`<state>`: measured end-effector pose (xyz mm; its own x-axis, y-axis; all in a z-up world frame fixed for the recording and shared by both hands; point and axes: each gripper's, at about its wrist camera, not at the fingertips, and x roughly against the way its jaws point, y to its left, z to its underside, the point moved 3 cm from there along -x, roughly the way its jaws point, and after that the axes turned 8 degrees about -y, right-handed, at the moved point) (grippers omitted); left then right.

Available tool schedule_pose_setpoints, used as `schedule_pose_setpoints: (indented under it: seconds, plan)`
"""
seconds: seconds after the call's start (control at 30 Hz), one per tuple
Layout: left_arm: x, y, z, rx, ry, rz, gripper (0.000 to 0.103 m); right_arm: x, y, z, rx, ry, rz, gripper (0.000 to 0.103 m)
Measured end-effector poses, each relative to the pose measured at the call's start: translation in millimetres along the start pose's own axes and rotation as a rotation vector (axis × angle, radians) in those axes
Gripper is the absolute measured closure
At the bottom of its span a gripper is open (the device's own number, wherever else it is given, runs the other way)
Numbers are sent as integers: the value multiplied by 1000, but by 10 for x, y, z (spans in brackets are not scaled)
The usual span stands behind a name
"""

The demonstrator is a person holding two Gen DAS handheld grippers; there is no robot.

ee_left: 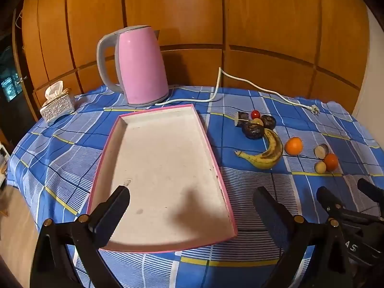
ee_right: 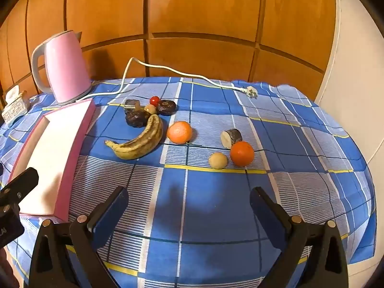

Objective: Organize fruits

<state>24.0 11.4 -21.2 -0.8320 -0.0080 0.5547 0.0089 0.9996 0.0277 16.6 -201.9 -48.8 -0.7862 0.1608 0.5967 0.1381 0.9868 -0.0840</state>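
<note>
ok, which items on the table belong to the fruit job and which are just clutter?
Job items:
- pink tray, nothing in it
- banana
- two oranges
- red cherry tomato
- dark round fruits
- small beige ball-like fruit
- left gripper and right gripper, both open

Clutter:
- pink kettle
- its unplugged white cord
- tissue box
- blue plaid tablecloth

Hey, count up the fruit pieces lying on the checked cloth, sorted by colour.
Orange round fruits: 2
Yellow spotted banana: 1
Small red round fruit: 1
Dark wrinkled round fruits: 2
Small tan balls: 2
Dark-skinned cut chunks: 2
Total: 10
</note>
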Motion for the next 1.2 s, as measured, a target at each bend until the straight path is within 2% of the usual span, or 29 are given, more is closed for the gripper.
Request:
schedule_pose_setpoints:
  seconds: [1.2]
  plan:
    - [12, -26, 8, -41, 0, -8, 0, -20, 0, 9, 3, -30, -25, 0]
